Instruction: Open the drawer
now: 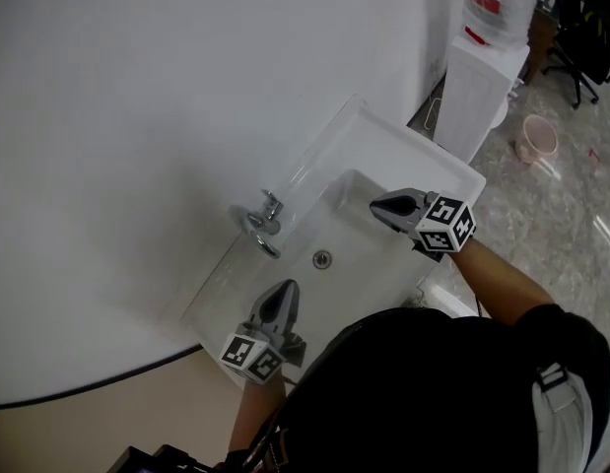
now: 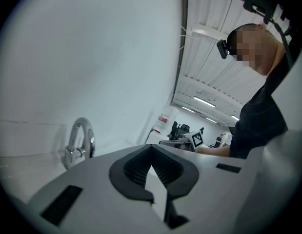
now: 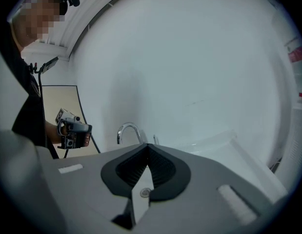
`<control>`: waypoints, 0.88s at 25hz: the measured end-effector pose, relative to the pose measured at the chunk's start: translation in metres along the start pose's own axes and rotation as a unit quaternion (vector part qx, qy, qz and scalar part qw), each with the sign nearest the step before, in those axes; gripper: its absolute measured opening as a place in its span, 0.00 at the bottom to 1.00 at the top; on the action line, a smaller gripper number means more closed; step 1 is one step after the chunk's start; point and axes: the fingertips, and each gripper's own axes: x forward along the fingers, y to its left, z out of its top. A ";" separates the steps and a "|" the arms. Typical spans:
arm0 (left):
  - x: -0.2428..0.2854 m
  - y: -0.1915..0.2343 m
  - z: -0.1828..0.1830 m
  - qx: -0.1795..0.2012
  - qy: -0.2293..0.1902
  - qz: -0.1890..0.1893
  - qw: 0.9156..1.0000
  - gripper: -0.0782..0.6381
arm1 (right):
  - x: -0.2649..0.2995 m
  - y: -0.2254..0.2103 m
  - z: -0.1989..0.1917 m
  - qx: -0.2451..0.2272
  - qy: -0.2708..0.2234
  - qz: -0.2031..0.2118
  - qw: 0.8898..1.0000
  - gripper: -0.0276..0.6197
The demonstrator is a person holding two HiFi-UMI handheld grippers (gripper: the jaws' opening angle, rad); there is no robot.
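Observation:
No drawer shows in any view. A white sink point(image 1: 379, 132) with a chrome tap point(image 1: 263, 225) and a drain point(image 1: 322, 258) stands against a white wall. My left gripper point(image 1: 282, 291) hangs over the basin's near left corner, shut and empty, pointing toward the tap point(image 2: 78, 143). My right gripper point(image 1: 376, 206) hovers over the basin's right part, also shut with nothing in it. In the left gripper view its jaws point(image 2: 151, 148) meet at the tip. In the right gripper view the jaws point(image 3: 148, 146) are closed too, with the tap point(image 3: 129, 131) beyond them.
A white stand with a water bottle point(image 1: 487, 57) sits right of the sink. A pink bucket point(image 1: 537, 138) and a dark office chair point(image 1: 585, 23) stand on the marble floor further right. The person's dark torso fills the lower part of the head view.

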 end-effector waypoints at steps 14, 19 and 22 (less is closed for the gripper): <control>0.193 -0.110 -0.078 0.024 0.140 -0.145 0.979 0.10 | -0.170 -0.124 -0.088 0.073 -0.047 -0.138 0.987 0.04; 0.242 -0.152 -0.124 0.031 0.196 -0.198 0.960 0.10 | -0.222 -0.152 -0.136 0.112 -0.058 -0.182 0.975 0.04; 0.267 -0.176 -0.152 0.033 0.224 -0.221 0.949 0.10 | -0.244 -0.165 -0.162 0.126 -0.061 -0.196 0.971 0.04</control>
